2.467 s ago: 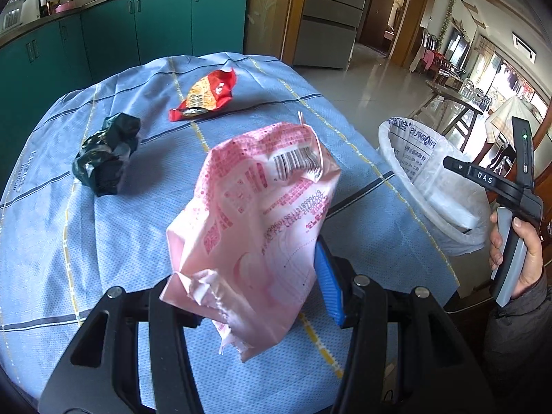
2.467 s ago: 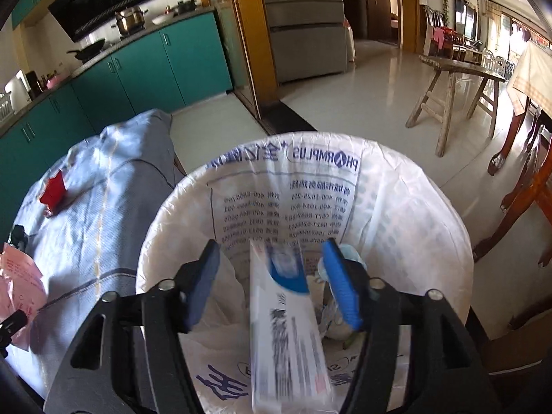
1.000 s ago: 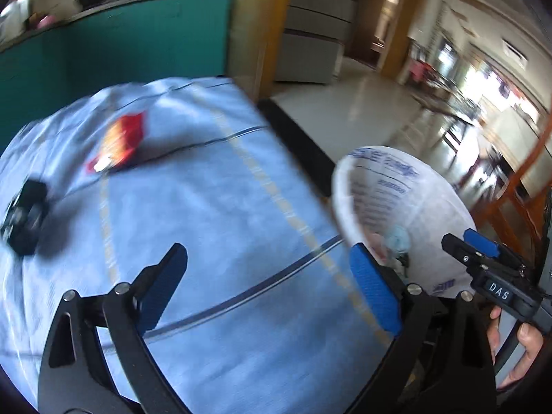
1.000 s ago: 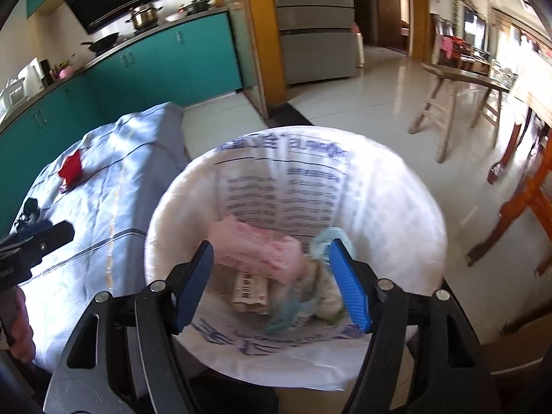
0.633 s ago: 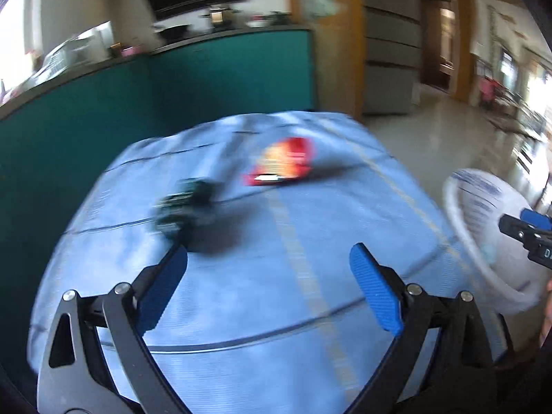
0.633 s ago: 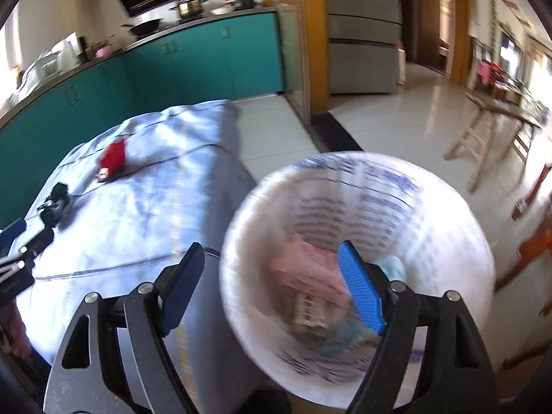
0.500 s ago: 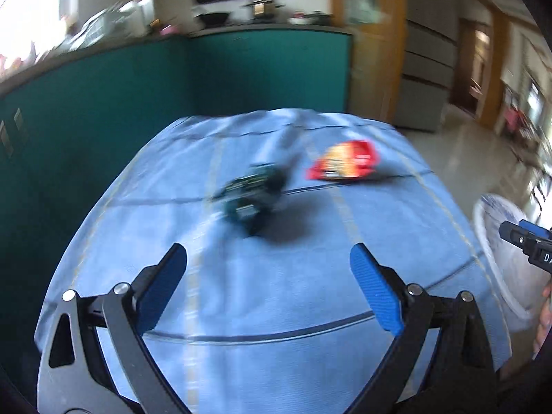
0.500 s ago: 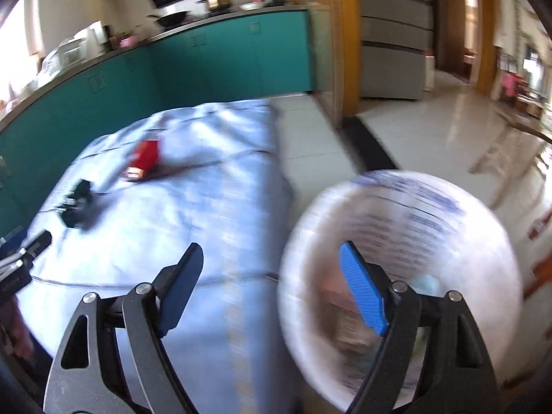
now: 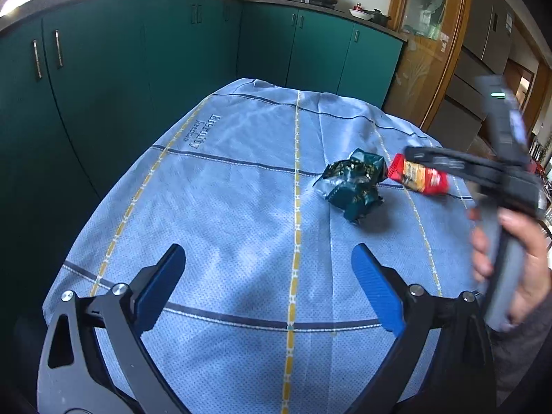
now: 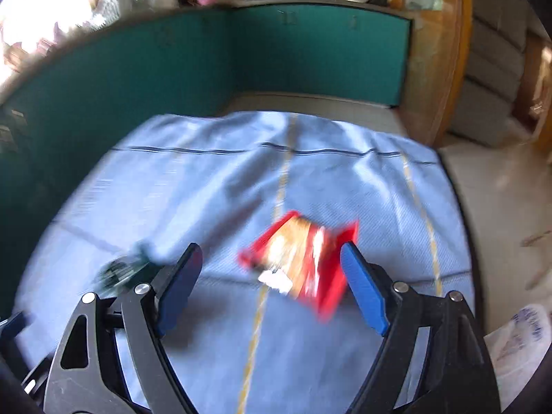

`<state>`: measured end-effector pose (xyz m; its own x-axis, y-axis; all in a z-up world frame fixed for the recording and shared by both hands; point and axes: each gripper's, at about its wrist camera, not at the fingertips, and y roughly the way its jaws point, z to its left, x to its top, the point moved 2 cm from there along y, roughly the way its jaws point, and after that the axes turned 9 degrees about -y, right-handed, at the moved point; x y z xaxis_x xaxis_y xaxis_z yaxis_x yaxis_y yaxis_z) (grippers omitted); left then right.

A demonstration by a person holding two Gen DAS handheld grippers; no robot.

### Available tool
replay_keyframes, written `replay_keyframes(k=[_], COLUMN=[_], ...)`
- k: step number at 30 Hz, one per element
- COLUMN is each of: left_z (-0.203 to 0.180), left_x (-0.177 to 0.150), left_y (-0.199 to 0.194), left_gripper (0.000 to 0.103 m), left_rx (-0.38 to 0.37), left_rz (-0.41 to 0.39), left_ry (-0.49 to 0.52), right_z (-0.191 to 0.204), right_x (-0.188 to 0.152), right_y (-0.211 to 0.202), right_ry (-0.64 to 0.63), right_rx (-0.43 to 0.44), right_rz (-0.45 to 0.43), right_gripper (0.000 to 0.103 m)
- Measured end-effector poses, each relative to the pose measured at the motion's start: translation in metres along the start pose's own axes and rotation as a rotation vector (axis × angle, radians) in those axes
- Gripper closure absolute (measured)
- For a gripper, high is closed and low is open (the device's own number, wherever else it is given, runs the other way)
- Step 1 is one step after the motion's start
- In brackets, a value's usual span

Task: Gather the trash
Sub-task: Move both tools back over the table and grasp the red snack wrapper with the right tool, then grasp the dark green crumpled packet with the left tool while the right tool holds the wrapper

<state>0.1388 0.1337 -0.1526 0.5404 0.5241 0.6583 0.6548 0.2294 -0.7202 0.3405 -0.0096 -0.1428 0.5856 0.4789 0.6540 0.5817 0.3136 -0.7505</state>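
Observation:
A crumpled dark green wrapper (image 9: 355,186) and a red snack wrapper (image 9: 419,177) lie side by side on the blue tablecloth (image 9: 224,179). My left gripper (image 9: 267,269) is open and empty, hovering short of the green wrapper. A hand (image 9: 510,262) at the right holds my right gripper (image 9: 424,158) just above the red wrapper. In the blurred right wrist view, the right gripper (image 10: 270,258) is open over the red wrapper (image 10: 300,265), which shows between its blue pads without touching them. The green wrapper (image 10: 120,269) is to its left.
The white trash bag (image 10: 517,338) peeks in at the lower right, beside the table. Teal kitchen cabinets (image 9: 138,69) run behind and to the left of the table. A wooden door frame (image 9: 445,51) and grey drawers stand at the right.
Both views have swung left from the trash bag to the table. The right gripper has moved from above the bag to above the red wrapper. Both grippers stay empty.

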Motion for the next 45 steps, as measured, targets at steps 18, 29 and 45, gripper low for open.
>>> replay_keyframes(k=[18,29,45], left_z=[-0.024,-0.063,-0.126], left_x=[0.001,0.026,-0.007], left_y=[0.004,0.052,0.079], left_gripper=[0.006,0.003,0.047], left_rx=[0.018,-0.095,-0.125], left_rz=[-0.015,0.109,0.152], left_ry=[0.106,0.162,0.441], right_z=[-0.009,-0.030,-0.036], right_x=[-0.036,-0.103,-0.140], right_y=[-0.001,-0.069,-0.090], right_ry=[0.011,0.062,0.087], right_rx=[0.088,0.098,0.093], right_rz=[0.057,0.016,0.016], right_gripper=[0.051,0.051,0.051])
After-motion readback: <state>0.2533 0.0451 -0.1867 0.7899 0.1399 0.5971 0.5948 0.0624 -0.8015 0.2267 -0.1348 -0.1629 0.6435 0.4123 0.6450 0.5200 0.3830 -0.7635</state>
